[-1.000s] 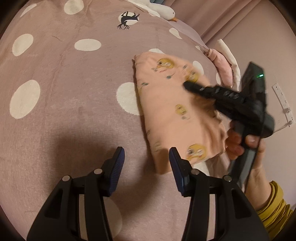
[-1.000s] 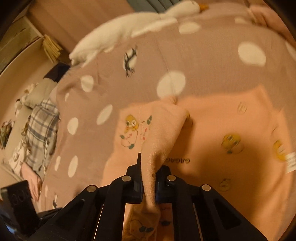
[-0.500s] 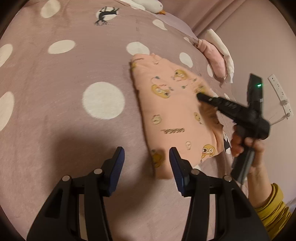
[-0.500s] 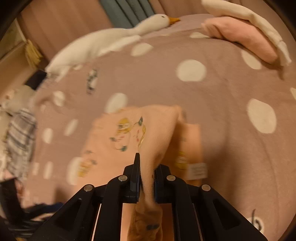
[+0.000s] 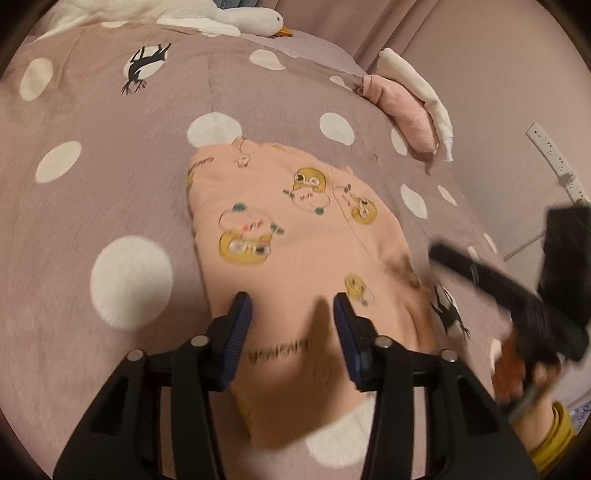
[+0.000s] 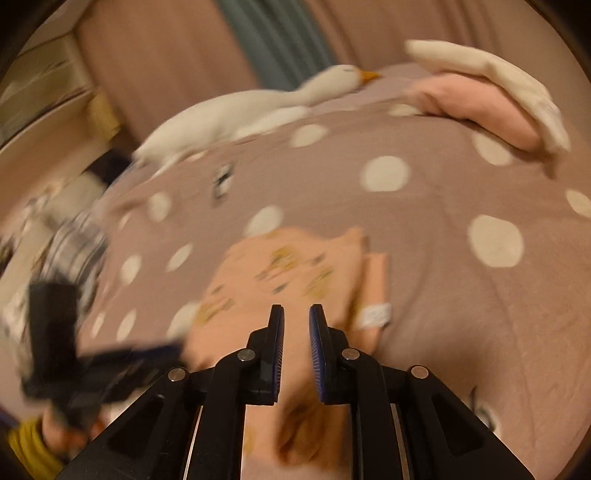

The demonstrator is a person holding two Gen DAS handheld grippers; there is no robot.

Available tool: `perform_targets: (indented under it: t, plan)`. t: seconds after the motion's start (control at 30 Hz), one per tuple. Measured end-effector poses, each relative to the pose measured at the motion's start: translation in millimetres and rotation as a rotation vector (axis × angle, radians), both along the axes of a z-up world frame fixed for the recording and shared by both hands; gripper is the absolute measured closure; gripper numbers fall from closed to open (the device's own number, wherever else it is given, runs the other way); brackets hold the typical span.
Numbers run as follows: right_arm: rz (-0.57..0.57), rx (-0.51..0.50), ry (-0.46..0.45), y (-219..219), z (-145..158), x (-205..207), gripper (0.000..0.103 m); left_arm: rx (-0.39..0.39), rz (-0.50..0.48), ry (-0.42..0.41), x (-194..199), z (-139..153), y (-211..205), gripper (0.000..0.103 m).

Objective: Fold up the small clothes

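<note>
A small peach garment (image 5: pixel 295 236) with yellow cartoon chicks lies folded on the mauve polka-dot bedspread (image 5: pixel 110 155). My left gripper (image 5: pixel 291 314) is open and empty, its fingers hovering over the garment's near end. My right gripper (image 6: pixel 296 328) is open a little and empty, above the garment (image 6: pixel 295 273). In the left wrist view it (image 5: pixel 491 273) appears blurred at the garment's right edge. A white label (image 6: pixel 375 317) shows at the garment's right side.
A folded pink and cream pile (image 5: pixel 410 107) lies at the far right of the bed. A white goose plush (image 5: pixel 207 18) lies along the back. A wall with a power strip (image 5: pixel 554 162) is on the right.
My right gripper has let go of the garment fold and pulled back; the garment now lies flat. My left gripper has moved to the right, over the garment's near end.
</note>
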State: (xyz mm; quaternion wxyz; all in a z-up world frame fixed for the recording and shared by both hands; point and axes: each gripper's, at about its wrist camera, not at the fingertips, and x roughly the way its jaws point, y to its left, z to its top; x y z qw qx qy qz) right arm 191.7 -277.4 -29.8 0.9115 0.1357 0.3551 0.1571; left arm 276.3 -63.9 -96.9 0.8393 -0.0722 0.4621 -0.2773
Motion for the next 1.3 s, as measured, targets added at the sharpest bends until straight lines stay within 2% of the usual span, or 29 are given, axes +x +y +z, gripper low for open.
perform_targets:
  t: [0.1, 0.23, 0.33, 0.5, 0.6, 0.7, 0.9, 1.07, 1.3]
  plan:
    - [0.068, -0.065, 0.055, 19.5, -19.5, -7.2, 0.088, 0.017, 0.002, 0.003, 11.1, -7.7, -8.9, 0.066]
    - [0.076, -0.181, 0.137, 28.4, -53.5, -7.0, 0.088, 0.048, -0.02, 0.045, 22.8, -20.9, -14.0, 0.069]
    - [0.084, -0.185, 0.134, 26.3, -53.7, -9.7, 0.089, 0.044, -0.026, 0.041, 24.7, -15.3, -11.2, 0.069]
    - [0.087, -0.16, 0.134, 21.6, -55.1, -13.7, 0.089, 0.003, 0.045, 0.03, 51.1, -5.2, -6.4, 0.068]
    - [0.079, -0.115, 0.134, 15.8, -58.3, -15.1, 0.089, -0.021, 0.085, 0.056, 75.8, -9.7, -7.0, 0.068]
    - [0.084, -0.099, 0.13, 16.1, -59.3, -16.1, 0.089, -0.009, 0.134, 0.113, 100.8, -24.4, -7.3, 0.071]
    - [0.091, -0.063, 0.118, 10.8, -46.4, -18.3, 0.089, -0.054, 0.186, 0.125, 122.7, -23.1, 5.5, 0.071]
    - [0.069, 0.014, 0.037, -0.6, -19.9, -6.6, 0.089, -0.072, 0.189, 0.074, 106.6, -8.7, 17.8, 0.069]
    - [-0.03, -0.028, 0.072, -2.5, -19.8, 63.7, 0.089, -0.032, 0.013, -0.038, 37.9, 9.4, -0.6, 0.071]
